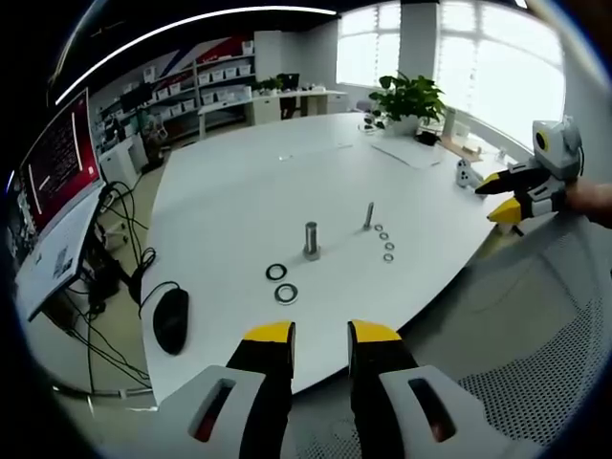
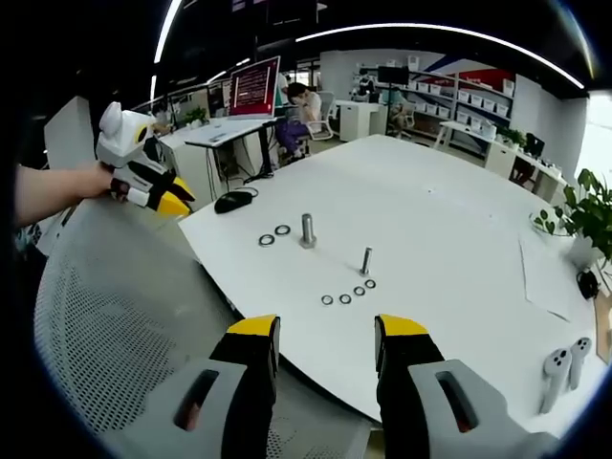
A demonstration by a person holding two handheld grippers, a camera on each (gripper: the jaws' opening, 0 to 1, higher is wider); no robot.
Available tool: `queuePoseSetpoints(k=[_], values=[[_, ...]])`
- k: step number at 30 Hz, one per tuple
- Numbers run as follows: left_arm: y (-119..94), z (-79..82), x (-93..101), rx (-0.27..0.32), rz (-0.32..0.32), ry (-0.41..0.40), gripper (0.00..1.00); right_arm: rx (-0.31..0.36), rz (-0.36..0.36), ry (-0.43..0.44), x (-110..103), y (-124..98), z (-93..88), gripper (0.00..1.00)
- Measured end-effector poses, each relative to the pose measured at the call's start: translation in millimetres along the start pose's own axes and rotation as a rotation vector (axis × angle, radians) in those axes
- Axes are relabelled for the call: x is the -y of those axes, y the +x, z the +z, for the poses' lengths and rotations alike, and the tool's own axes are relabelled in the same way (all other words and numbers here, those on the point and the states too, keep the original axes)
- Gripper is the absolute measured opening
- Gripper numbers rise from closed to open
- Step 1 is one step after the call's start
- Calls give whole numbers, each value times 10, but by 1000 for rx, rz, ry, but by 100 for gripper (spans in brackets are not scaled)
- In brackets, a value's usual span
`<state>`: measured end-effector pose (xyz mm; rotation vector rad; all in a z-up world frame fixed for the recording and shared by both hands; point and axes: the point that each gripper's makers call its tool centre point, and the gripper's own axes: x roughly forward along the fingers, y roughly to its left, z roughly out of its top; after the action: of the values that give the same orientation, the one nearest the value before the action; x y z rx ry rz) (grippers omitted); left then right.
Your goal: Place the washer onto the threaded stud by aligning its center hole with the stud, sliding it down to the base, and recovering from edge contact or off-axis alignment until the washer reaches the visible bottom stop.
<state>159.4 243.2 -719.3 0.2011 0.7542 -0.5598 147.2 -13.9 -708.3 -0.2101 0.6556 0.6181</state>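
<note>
White bench (image 1: pixel 249 191) carries everything, and nothing has begun: both studs stand bare. The thick stud (image 1: pixel 311 239) has two large washers (image 1: pixel 281 283) lying flat just beside it; the thin stud (image 1: pixel 369 215) has four small washers (image 1: pixel 385 243) in a row near its foot. The left gripper (image 1: pixel 320 335) and the right gripper (image 2: pixel 325 330) hang back off the bench edge, over a mesh chair (image 2: pixel 105 325), fingers apart and empty. Picking, aligning and sliding down to the base are all still ahead, I'd judge

black mouse (image 1: pixel 171 319), potted plant (image 1: pixel 409 98), red monitor (image 2: pixel 253 87), 2 white controllers (image 2: pixel 562 369)
</note>
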Motion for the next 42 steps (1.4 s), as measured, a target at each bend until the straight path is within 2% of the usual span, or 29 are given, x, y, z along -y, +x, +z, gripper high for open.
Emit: queuePoseSetpoints(k=[4,9,28,42], values=[[22,-52,23,-31,-6,15,20,7,4,-6,-9,-3,11,42],[12,-18,35,-13,-19,13,20,16,1,2,2,-14,32,42],[39,-95,-13,-58,-8,-7,20,28,-3,27,22,-14,54,42],[40,-104,-8,-61,-12,-12,20,24,-2,39,25,-9,48,41]])
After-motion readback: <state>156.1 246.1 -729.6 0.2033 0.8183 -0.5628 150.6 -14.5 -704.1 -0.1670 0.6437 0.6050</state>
